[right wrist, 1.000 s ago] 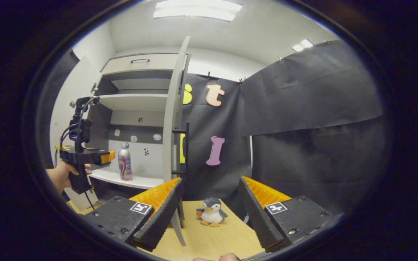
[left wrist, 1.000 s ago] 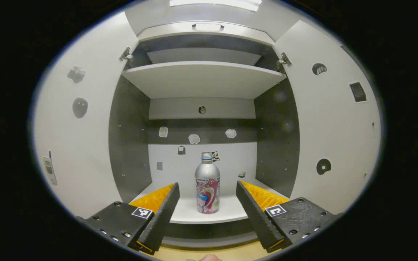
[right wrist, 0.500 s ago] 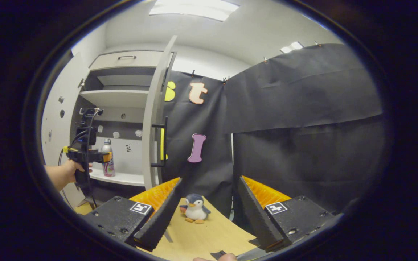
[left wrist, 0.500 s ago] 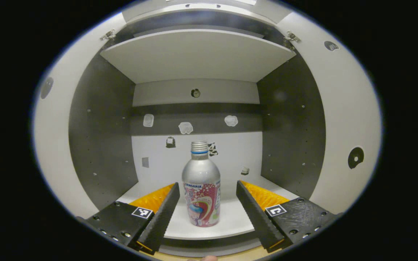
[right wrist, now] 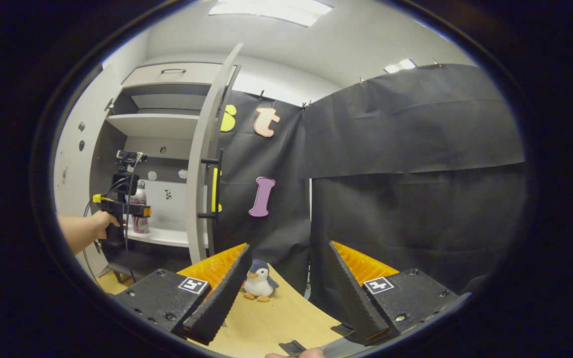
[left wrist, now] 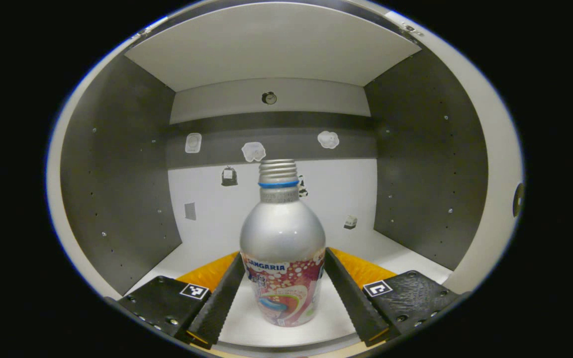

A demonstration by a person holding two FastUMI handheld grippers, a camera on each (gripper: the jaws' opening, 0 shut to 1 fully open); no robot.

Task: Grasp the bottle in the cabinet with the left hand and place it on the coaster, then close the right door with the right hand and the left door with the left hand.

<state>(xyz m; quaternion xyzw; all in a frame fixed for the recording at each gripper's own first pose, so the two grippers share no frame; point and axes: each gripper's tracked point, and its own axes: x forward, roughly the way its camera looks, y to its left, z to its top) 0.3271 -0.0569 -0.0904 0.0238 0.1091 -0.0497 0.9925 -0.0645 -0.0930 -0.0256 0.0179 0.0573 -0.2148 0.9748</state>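
Bottle first: a silver metal bottle with a ribbed screw neck, a blue ring under the thread and a pink patterned wrap around its lower half (left wrist: pixel 282 248) stands upright between the two fingers of the left gripper (left wrist: pixel 282 293), seen in the left gripper view. Those fingers are spread wide, one on each side of the bottle's lower body; they look just beside the wrap or barely grazing it, and I cannot tell whether either one truly touches. The bottle's long axis runs straight up, crosswise to the fingers, so a level squeeze looks like the right next move. Going outward, the bottle rests near the front of the white lower shelf (left wrist: pixel 396 246) of the grey-walled cabinet (left wrist: pixel 117 174), with small pale stickers on the far back panel and a white shelf board overhead. In the right gripper view, the same left gripper (right wrist: pixel 140 211) is far off to the left, held by a person's hand (right wrist: pixel 102 219) reaching into the cabinet, with the bottle (right wrist: pixel 139 194) at its tip. The right gripper (right wrist: pixel 286 283) hangs nearer, fingers wide apart and holding nothing, over a light wooden table (right wrist: pixel 286 318) where a small plush penguin (right wrist: pixel 259 281) sits. The pale grey right door (right wrist: pixel 202 164) stands open just left of it. The left hand is plainly the closer one to the bottle.
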